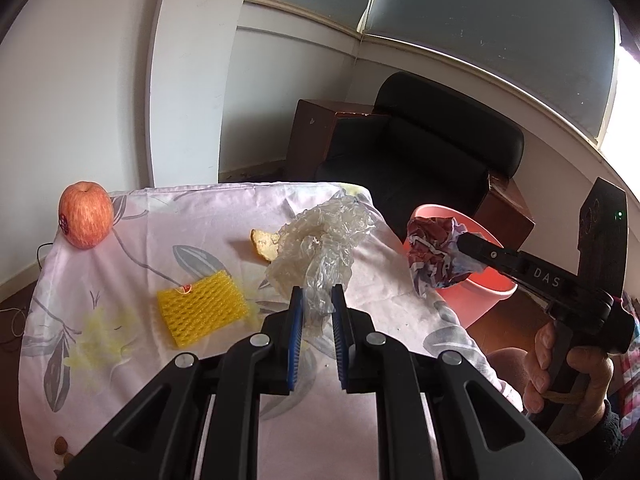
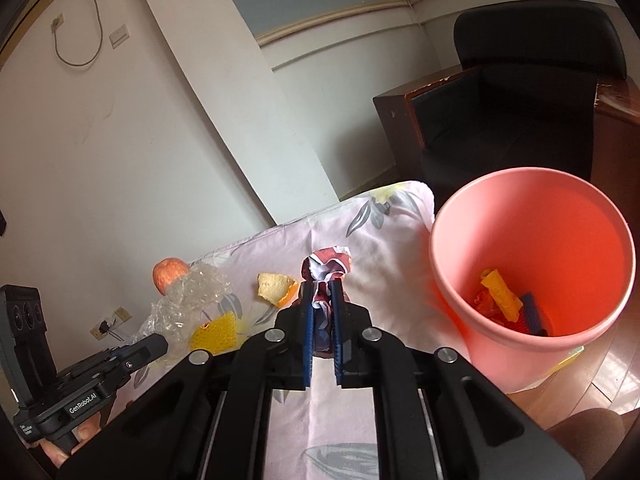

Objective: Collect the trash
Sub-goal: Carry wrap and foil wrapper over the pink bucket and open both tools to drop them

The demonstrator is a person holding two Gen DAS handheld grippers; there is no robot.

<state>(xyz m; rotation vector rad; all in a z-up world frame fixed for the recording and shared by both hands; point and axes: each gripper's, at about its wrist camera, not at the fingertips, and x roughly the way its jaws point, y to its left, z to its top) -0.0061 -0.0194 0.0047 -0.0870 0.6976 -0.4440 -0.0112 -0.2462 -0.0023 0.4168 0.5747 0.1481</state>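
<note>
My left gripper point(image 1: 318, 294) is shut on a crumpled clear plastic bag point(image 1: 320, 240) and holds it above the flowered tablecloth point(image 1: 132, 248). My right gripper point(image 2: 323, 288) is shut on a crumpled red and white paper wad point(image 2: 326, 266); in the left wrist view that wad point(image 1: 434, 254) hangs beside the rim of the pink bin point(image 1: 486, 280). The pink bin point(image 2: 532, 264) stands on the floor right of the table and holds several pieces of trash. A yellow foam net point(image 1: 202, 308) and an orange peel point(image 1: 264, 246) lie on the cloth.
A red apple point(image 1: 85, 215) sits at the table's far left corner. Small nuts point(image 1: 61, 446) lie at the near left edge. A black armchair point(image 1: 432, 152) with wooden sides stands behind the bin. The table's right edge runs next to the bin.
</note>
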